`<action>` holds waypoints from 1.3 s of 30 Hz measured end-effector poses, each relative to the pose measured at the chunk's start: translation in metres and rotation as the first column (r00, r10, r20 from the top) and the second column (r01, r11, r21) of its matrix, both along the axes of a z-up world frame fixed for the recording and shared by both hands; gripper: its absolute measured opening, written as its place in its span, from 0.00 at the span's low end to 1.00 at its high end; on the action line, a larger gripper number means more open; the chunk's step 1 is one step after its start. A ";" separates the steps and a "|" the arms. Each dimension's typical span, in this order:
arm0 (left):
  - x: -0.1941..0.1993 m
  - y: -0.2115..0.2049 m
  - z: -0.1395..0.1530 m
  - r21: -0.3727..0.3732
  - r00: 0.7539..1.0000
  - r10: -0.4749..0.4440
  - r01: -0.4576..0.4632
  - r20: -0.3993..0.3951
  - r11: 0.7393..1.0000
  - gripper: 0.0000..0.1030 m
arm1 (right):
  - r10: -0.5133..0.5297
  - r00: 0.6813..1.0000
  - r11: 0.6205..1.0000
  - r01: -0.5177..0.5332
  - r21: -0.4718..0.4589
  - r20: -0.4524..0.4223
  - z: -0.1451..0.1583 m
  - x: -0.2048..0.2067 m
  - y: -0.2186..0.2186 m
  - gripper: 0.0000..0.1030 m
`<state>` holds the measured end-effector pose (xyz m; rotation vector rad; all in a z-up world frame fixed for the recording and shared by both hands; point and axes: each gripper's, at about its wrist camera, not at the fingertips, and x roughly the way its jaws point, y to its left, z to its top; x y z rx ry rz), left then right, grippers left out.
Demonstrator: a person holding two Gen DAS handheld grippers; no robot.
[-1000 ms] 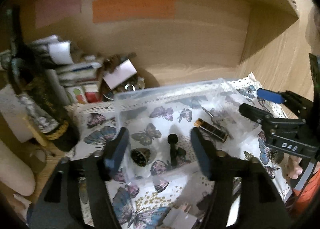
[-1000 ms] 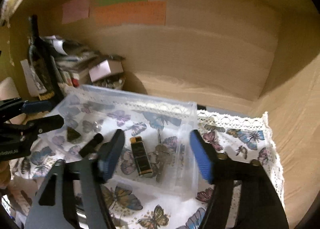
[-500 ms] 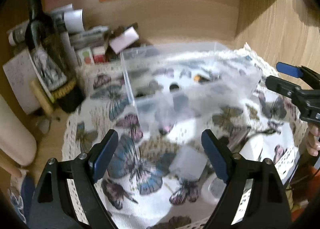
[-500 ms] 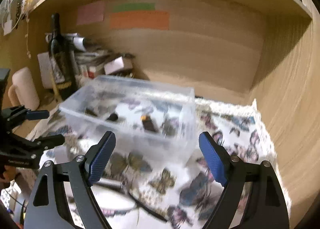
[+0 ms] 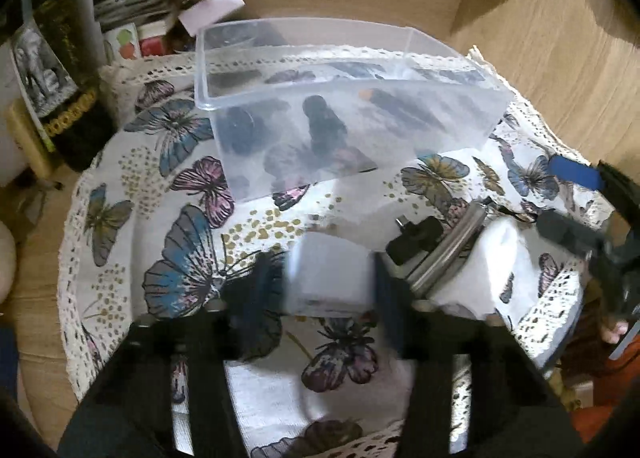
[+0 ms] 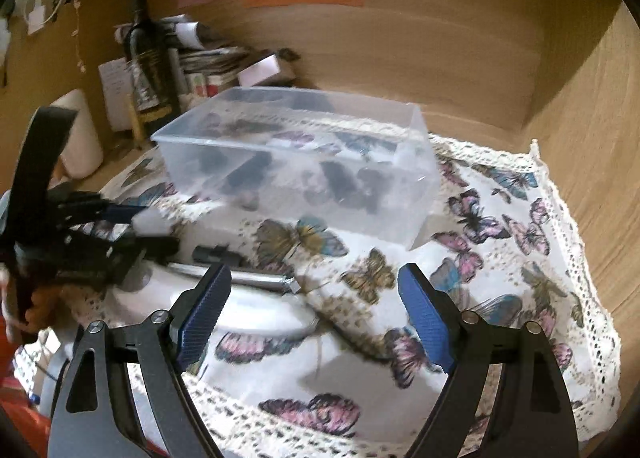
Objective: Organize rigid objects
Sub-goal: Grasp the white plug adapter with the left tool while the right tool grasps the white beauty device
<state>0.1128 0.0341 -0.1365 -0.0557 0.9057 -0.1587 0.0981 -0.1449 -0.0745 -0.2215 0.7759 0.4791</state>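
A clear plastic box (image 5: 440,126) (image 6: 416,178) with several small dark items inside stands on a butterfly-print cloth (image 5: 160,218) (image 6: 500,258). In front of it lie a small white block (image 5: 328,274), a black adapter (image 5: 416,238) (image 6: 216,254) and a metal bar (image 5: 452,246) (image 6: 248,278). My left gripper (image 5: 328,282) is low over the cloth with its blurred fingers on either side of the white block; whether they press it is unclear. My right gripper (image 6: 312,306) is open and empty above the cloth in front of the box. It also shows at the right of the left wrist view (image 5: 576,202).
A dark wine bottle (image 6: 148,58), stacked papers and small boxes (image 5: 140,6) crowd the back left. Wooden walls (image 6: 580,118) close in the back and right side. A white cylinder (image 6: 80,134) stands at the left. The cloth's lace edge (image 6: 320,426) hangs at the front.
Both grippers pulled back from over the box. My left gripper then dropped toward the cloth and its fingers narrowed around the white block. My right gripper stays open.
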 end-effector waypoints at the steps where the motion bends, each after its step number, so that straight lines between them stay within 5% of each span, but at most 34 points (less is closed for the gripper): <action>1: -0.002 0.001 0.000 0.002 1.000 0.011 -0.011 0.008 1.000 0.40 | 0.013 1.000 1.000 -0.013 -0.001 -0.003 -0.001 -0.003 0.002 0.81; 19: -0.085 0.042 0.019 -0.031 0.976 0.171 -0.168 0.138 0.985 0.40 | 0.347 0.934 0.923 -0.356 -0.145 -0.083 -0.027 -0.018 0.086 0.79; 21: -0.088 0.042 0.019 -0.029 0.974 0.172 -0.169 0.145 0.985 0.40 | 0.367 0.923 0.915 -0.381 -0.135 -0.117 -0.030 -0.013 0.094 0.72; 25: -0.090 0.041 0.020 -0.029 0.974 0.166 -0.163 0.152 0.986 0.40 | 0.392 0.902 0.902 -0.415 -0.118 -0.181 -0.034 -0.006 0.105 0.44; 28: -0.088 0.041 0.019 -0.036 0.975 0.158 -0.155 0.153 0.987 0.40 | 0.395 0.892 0.899 -0.424 -0.107 -0.218 -0.040 -0.003 0.105 0.38; 39: -0.069 0.035 0.033 -0.051 0.972 0.149 -0.142 0.181 0.989 0.40 | 0.289 0.952 0.953 -0.296 -0.061 -0.098 -0.012 -0.003 0.076 0.37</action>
